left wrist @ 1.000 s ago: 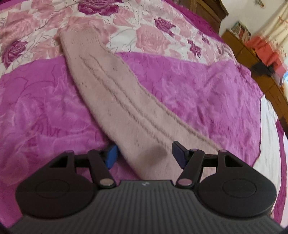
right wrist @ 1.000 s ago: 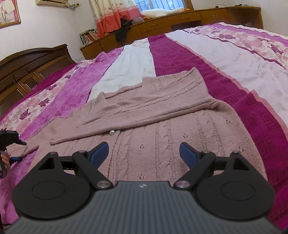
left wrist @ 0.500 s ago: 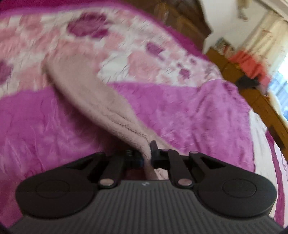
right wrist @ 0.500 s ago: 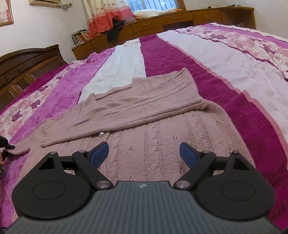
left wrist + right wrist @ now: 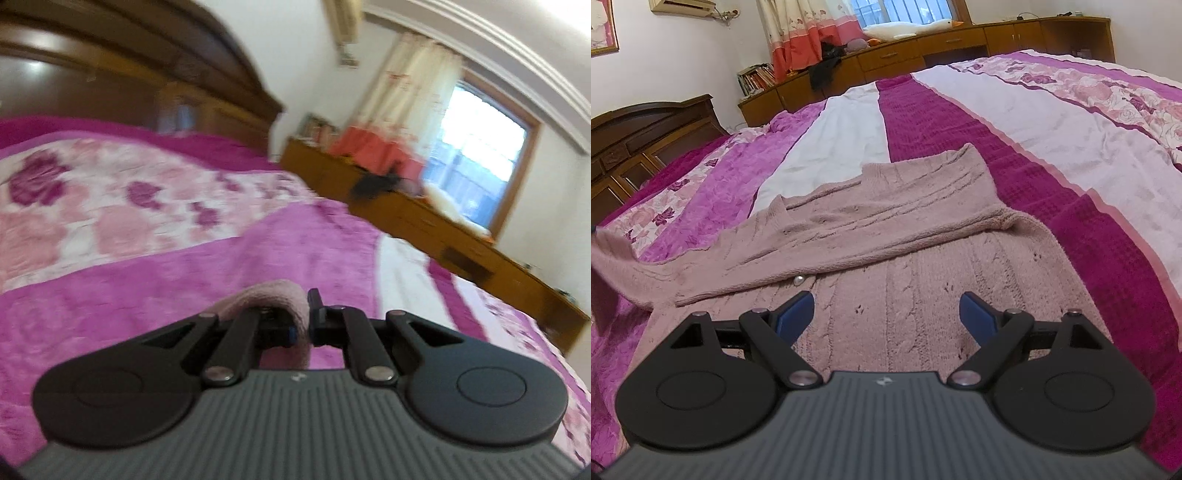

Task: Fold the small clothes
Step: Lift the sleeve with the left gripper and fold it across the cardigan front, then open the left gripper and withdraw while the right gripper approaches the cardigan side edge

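My left tongs [image 5: 303, 325] have just closed on the cuff of the sleeve [image 5: 269, 295] and are lifting it off the bed [image 5: 110, 280], so the second sleeve fold is starting. My right tongs [image 5: 886, 314] are hanging wide and empty over the pink cardigan [image 5: 905, 280], which is lying flat mid-bed, its other sleeve crossing the chest. Open blanket lies all around, with the headboard [image 5: 646, 136] well apart.

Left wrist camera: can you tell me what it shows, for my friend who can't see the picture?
The left tongs are shut on the end of a dusty pink knitted sleeve, which bunches up between them. Behind lies a bed cover in bright pink with a band of roses, a dark wooden headboard, and a blurry window with curtains.
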Available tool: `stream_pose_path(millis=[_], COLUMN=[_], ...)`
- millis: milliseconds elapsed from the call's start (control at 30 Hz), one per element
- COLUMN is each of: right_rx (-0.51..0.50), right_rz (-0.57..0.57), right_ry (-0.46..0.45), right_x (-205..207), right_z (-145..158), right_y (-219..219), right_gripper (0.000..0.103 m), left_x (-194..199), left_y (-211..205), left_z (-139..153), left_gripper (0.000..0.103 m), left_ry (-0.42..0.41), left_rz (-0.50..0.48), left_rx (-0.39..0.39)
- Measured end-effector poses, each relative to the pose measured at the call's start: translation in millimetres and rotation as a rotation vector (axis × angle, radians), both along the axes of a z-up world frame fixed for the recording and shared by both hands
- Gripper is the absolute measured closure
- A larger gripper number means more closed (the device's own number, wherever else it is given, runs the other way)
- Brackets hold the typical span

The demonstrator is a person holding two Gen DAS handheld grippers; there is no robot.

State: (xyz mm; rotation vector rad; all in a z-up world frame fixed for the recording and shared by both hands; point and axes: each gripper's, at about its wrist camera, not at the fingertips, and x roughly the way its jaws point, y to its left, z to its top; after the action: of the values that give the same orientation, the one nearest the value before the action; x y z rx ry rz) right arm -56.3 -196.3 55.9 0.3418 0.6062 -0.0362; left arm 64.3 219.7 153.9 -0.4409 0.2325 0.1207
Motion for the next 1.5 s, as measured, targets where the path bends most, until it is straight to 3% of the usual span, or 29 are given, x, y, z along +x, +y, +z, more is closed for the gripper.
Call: stream_pose_path(millis=[200, 367, 600, 800, 967, 1067, 1233, 1500], right_rx=[0.011, 0.027, 0.055, 0.077, 0.094, 0.095, 0.095, 0.091], right_rz=[-0.015, -0.029, -0.045, -0.057, -0.063, -0.059, -0.052, -0.007], right_ry=[-0.012, -0.019, -0.019, -0.013, -0.003, -0.002, 0.001, -0.017], right_x=[-3.8, -6.4, -8.0, -8.0, -5.9, -4.6, -2.4, 2.3], right_z=[1.9, 1.7, -2.9, -8.9, -14.9, -16.8, -17.4, -6.9], right_y=[-5.7, -13.3, -22.4, -30.7, -34.0, -33.2, -31.9, -21.7], right_gripper=[0.013, 0.013, 0.013, 0.013, 0.013, 0.013, 0.013, 0.013], left_x=[3.2, 11.3, 23.1, 24.8, 20.2, 19.1, 11.5, -9.6], left_y=[-66.5, -118.5, -181.3, -207.9, -219.6, -219.8, -217.7, -197.2], left_z=[17.0, 8.9, -38.5, -90.2, -115.0, -124.5, -117.5, -83.2], left_gripper=[0.095, 0.095, 0.095, 0.093, 0.093, 0.081, 0.048, 0.047], left_ry=[-0.029, -0.005, 0.093, 0.225, 0.331, 0.390, 0.400, 0.444], left_rz=[-0.130, -0.214, -0.301, -0.400, -0.473, -0.494, -0.519, -0.490], left_rx=[0.082, 0.125, 0.140, 0.138, 0.161, 0.162, 0.142, 0.213])
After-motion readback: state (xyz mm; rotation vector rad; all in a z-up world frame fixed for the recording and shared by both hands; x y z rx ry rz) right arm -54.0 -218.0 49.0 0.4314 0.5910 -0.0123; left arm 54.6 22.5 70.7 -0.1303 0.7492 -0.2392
